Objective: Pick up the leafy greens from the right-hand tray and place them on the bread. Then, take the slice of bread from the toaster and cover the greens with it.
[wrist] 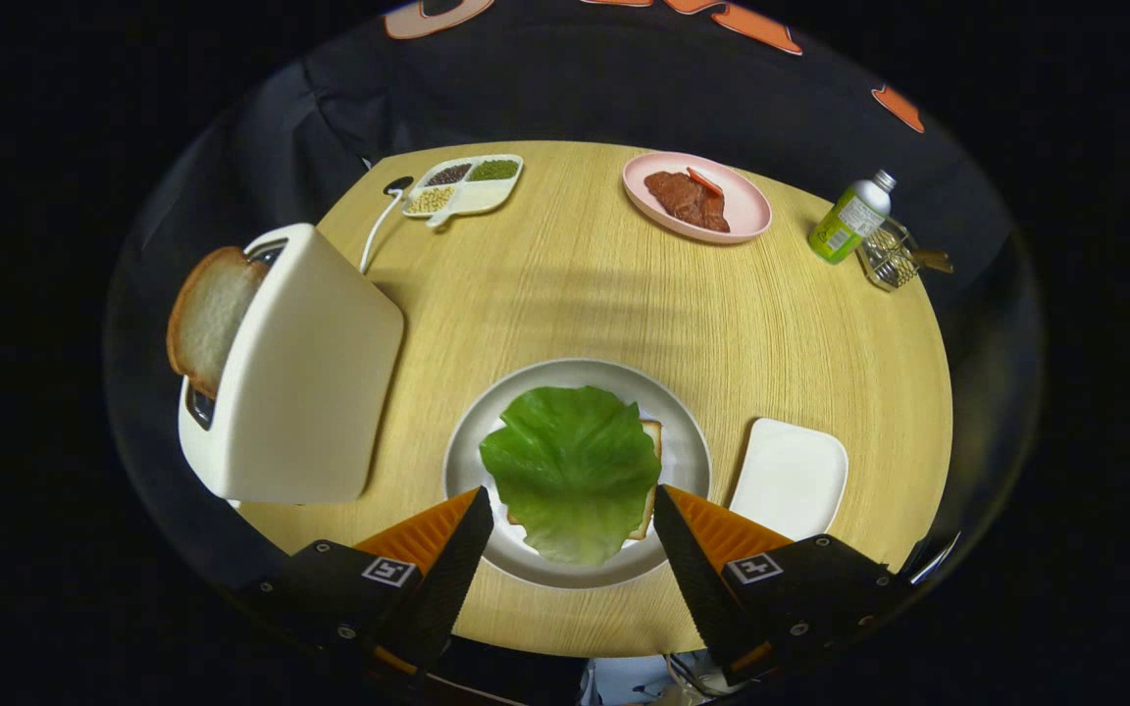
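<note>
On the round grey plate [685,431], the green lettuce leaf [573,469] already covers the bread, so the gripper [573,515], its fingers spread wide and empty, is best swung left and closed squarely on the toast slice [209,316] protruding from the cream toaster [305,382].

We see our claw [573,510] as two wedge-shaped fingers [447,559] with ribbed faces, spread wide apart. Each runs back into a dark, boxy mount bearing a small square black-and-white marker [387,571] and round screws.
</note>
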`<state>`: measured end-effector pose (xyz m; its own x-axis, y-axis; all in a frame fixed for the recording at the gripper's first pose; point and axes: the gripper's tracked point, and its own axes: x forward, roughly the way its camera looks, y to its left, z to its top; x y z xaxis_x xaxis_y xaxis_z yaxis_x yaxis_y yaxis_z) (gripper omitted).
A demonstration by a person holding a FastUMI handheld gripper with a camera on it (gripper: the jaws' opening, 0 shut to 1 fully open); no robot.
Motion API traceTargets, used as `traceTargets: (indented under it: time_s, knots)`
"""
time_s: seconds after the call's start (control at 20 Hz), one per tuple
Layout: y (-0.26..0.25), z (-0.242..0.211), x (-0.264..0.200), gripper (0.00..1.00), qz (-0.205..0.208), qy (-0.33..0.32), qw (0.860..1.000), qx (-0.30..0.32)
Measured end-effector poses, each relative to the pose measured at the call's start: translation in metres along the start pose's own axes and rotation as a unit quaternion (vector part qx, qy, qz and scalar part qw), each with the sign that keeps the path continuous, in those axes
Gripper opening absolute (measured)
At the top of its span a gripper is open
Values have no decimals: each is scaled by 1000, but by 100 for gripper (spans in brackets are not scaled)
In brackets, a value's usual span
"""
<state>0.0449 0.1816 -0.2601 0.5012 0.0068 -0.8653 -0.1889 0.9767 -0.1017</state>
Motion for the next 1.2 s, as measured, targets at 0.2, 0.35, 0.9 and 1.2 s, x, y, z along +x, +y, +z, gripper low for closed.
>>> traceTargets:
  time_s: [0.2, 0.35, 0.9, 1.2]
  knots:
    - [29, 29, -29, 99, 14, -22, 1000, -7]
    - [53, 55, -48, 99, 24, -39, 999, -21]
    - [154, 126, -77, 99, 75, -63, 995, -37]
    - [182, 129, -44, 97, 65, -36, 996, -42]
